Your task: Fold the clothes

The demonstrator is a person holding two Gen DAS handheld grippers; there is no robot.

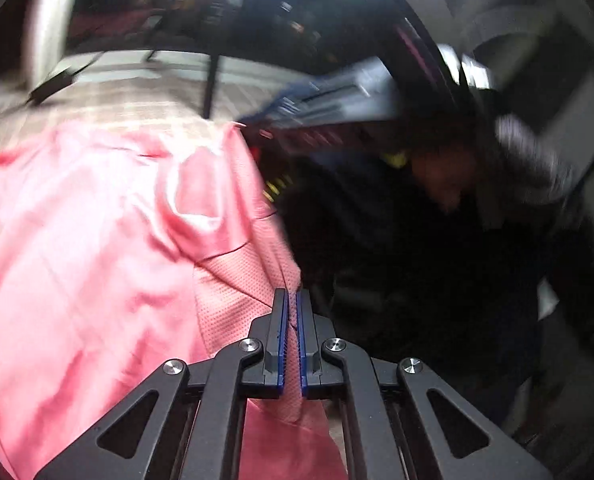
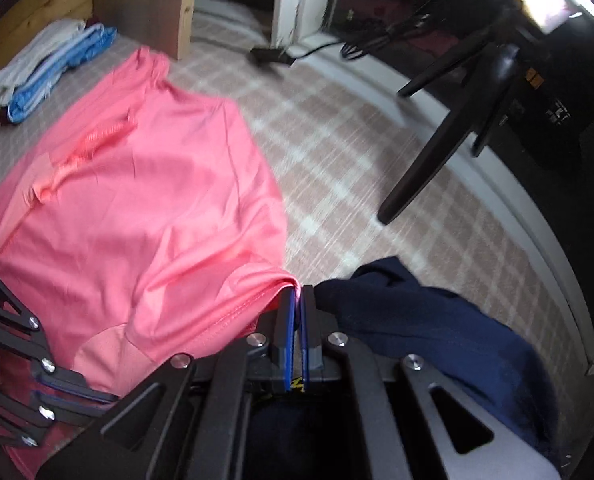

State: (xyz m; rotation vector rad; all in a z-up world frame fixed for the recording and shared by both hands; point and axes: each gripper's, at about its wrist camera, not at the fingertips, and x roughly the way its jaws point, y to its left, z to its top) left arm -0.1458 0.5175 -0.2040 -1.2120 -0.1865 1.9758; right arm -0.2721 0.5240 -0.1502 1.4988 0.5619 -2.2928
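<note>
A pink shirt (image 2: 137, 200) lies spread on a checked bed cover (image 2: 357, 160). My right gripper (image 2: 299, 292) is shut on the shirt's near right corner, a fold of pink cloth pinched at its blue pads. My left gripper (image 1: 293, 296) is shut on another edge of the pink shirt (image 1: 97, 240), with mesh fabric running between its pads and out below. In the right wrist view the left gripper (image 2: 97, 394) lies over the shirt's lower left edge. In the left wrist view the right gripper (image 1: 265, 116) shows blurred at the shirt's far corner.
A navy garment (image 2: 437, 332) lies bunched just right of the right gripper. Folded white and blue clothes (image 2: 45, 76) are stacked by a wooden headboard (image 2: 145, 4). Black tripod legs (image 2: 449, 140) stand over the bed's right side. A person in dark clothes (image 1: 437, 220) is close by.
</note>
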